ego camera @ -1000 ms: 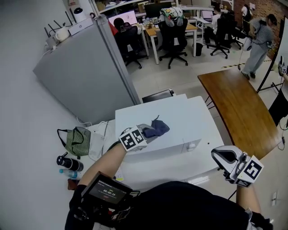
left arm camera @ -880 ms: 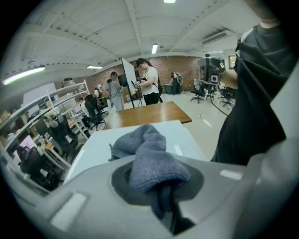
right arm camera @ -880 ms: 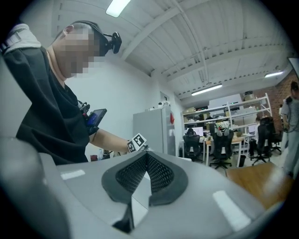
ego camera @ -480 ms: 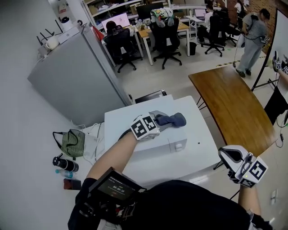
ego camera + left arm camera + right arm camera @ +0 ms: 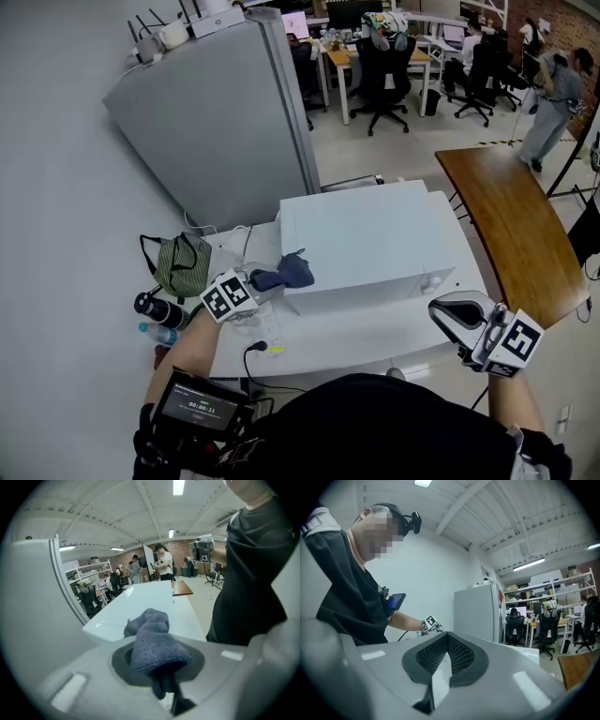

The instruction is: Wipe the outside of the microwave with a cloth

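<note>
The white microwave (image 5: 375,246) stands on a white table (image 5: 356,328). My left gripper (image 5: 265,281) is shut on a blue-grey cloth (image 5: 287,273), and the cloth is pressed against the microwave's left side near its front corner. In the left gripper view the bunched cloth (image 5: 154,641) fills the jaws, with the microwave's pale surface (image 5: 140,604) just beyond it. My right gripper (image 5: 448,315) hangs off the table's right front corner, away from the microwave, shut with nothing in it. Its dark meshed pads (image 5: 459,653) meet at the tips.
A tall grey fridge (image 5: 225,112) stands behind the table on the left. Left of the microwave lie a green bag (image 5: 182,265), a dark bottle (image 5: 155,309) and a cable (image 5: 255,347). At the right is a wooden table (image 5: 511,225), with office chairs and people beyond it.
My left gripper has carried the cloth off the microwave's top, leftward and down to its left side. The right gripper has stayed near the table's right front corner.
</note>
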The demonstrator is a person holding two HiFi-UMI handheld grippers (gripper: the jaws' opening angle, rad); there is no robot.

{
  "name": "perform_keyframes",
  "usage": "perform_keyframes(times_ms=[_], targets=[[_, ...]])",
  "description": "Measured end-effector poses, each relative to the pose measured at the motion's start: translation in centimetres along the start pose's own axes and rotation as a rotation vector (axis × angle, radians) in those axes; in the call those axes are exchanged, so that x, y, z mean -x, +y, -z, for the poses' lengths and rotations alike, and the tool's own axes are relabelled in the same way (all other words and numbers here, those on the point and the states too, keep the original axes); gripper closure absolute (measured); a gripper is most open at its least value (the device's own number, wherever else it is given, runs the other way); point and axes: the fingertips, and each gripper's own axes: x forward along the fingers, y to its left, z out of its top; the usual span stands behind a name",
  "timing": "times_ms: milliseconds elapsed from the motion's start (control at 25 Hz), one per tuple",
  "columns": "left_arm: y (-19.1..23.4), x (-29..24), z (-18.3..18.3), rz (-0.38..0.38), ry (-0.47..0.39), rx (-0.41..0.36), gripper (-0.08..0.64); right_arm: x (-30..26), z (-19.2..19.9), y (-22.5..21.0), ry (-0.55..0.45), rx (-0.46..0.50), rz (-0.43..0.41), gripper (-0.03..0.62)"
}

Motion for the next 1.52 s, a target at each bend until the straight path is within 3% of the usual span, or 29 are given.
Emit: perform_keyframes(times_ms=[120, 280, 440, 680, 800, 920, 1040, 1120, 1240, 1520], targets=[[-0.8, -0.6, 0.3, 0.023, -0.021, 0.037, 0.506, -0.9, 0.7, 1.4, 0.039, -0.024, -0.008, 0.588], [-1.4, -4.1, -2.3, 0.030, -0.008, -0.034, 0.506, 1.7, 0.2, -0.5, -0.003, -0.015, 0.030, 0.588], [-3.5, -10.7, -8.6, 0.084, 0.024, -0.100, 0.506, 8.3, 2.0, -4.4, 0.015, -0.008, 0.085, 0.588], [-7.1, -24.0, -21.6, 0.168, -0.011, -0.169, 0.506, 20.8, 3.3, -10.7, 0.009, -0.027, 0.220, 0.588], [-8.6, -29.4, -26.3, 0.216, -0.007, -0.210, 0.506, 24.8, 4.0, -11.8, -0.005, -0.040, 0.281, 0.588], [-10.3, -32.4, -29.4, 0.252, -0.002, -0.255, 0.506, 27.0, 4.0, -12.0, -0.028, -0.042, 0.315, 0.588], [-10.7, -30.9, -31.8, 0.238, -0.041, -0.270, 0.505, 27.7, 3.3, -12.4, -0.043, -0.042, 0.306, 0.588], [-9.5, -27.1, -31.4, 0.197, -0.070, -0.261, 0.505, 26.3, 2.9, -11.9, -0.052, -0.038, 0.280, 0.588], [-7.1, -19.4, -26.4, 0.111, -0.081, -0.223, 0.505, 22.2, 2.4, -9.9, -0.056, -0.025, 0.220, 0.588], [-3.6, -2.4, -5.3, -0.085, 0.001, -0.048, 0.505, 8.1, 0.3, -1.6, -0.057, -0.010, 0.037, 0.588]])
